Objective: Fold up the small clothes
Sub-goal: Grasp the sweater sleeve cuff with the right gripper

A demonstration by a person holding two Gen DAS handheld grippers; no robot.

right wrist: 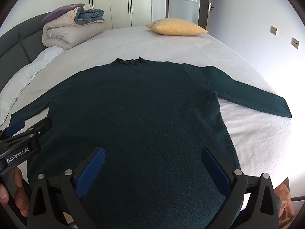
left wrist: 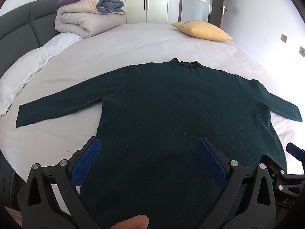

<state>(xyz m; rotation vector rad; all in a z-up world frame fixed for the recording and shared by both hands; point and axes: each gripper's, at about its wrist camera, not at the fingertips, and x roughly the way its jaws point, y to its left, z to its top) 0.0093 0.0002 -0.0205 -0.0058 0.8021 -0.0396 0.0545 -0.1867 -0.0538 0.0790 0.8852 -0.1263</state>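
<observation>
A dark green long-sleeved sweater [left wrist: 171, 105] lies flat on the bed, collar away from me, both sleeves spread out to the sides; it also shows in the right wrist view [right wrist: 137, 110]. My left gripper [left wrist: 149, 145] is open and empty, hovering over the sweater's lower left part. My right gripper [right wrist: 153, 155] is open and empty over the lower right part. The left gripper [right wrist: 28, 125] also shows at the left edge of the right wrist view, and part of the right gripper [left wrist: 282, 169] at the right edge of the left wrist view.
The bed has a pale sheet [left wrist: 152, 38]. A folded duvet pile [left wrist: 85, 17] and a white quilt [left wrist: 32, 66] lie at the far left by the dark headboard [left wrist: 17, 30]. A yellow pillow [left wrist: 204, 29] lies at the far right. Wardrobes and a door stand behind.
</observation>
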